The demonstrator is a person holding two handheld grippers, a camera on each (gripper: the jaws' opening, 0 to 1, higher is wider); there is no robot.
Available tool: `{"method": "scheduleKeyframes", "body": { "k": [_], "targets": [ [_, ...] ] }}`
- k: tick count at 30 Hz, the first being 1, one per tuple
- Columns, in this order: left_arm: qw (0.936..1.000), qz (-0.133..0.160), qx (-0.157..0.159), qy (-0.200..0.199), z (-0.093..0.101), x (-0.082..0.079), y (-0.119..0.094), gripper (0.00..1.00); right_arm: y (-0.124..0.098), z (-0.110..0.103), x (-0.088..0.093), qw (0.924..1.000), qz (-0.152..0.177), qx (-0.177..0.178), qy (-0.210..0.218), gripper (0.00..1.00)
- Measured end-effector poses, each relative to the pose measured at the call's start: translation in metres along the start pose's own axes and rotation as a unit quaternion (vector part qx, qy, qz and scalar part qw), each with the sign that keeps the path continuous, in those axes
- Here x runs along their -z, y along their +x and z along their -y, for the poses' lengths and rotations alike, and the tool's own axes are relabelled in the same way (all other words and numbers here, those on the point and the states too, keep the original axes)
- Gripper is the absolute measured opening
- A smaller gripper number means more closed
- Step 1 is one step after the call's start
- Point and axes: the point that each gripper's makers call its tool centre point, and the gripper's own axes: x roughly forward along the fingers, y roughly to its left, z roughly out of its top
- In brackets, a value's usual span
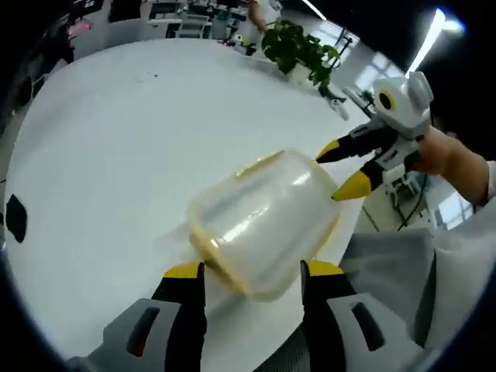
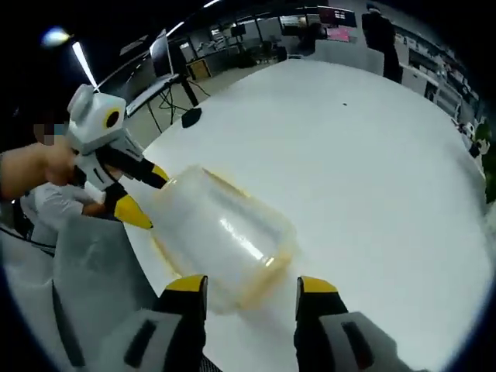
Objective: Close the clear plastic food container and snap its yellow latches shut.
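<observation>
Left hand-held gripper (image 1: 252,271) — jaws spread wide, flanking one end of the clear container (image 1: 263,221) without gripping it. The container lies tilted on the white surface (image 1: 116,155). Right hand-held gripper (image 2: 252,285) — jaws likewise apart at the opposite end.

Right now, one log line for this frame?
stage: closing | container: on white table, between both grippers | left gripper: open, at near end | right gripper: open, at far end | latches: cannot tell
</observation>
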Motion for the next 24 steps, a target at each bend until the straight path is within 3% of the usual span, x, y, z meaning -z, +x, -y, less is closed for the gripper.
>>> {"method": "scheduleKeyframes", "body": {
  "k": [6, 24],
  "targets": [
    [0.9994, 0.005, -0.010, -0.033, -0.0033, -0.0020, 0.0025, 0.45, 0.0019, -0.0037, -0.0038, 0.9999, -0.001, -0.001, 0.015, 0.37],
    [0.9986, 0.006, -0.009, -0.052, -0.0010, -0.0033, 0.0053, 0.41, 0.0017, -0.0023, -0.0050, 0.9997, -0.001, 0.008, 0.022, 0.33]
  ]
}}
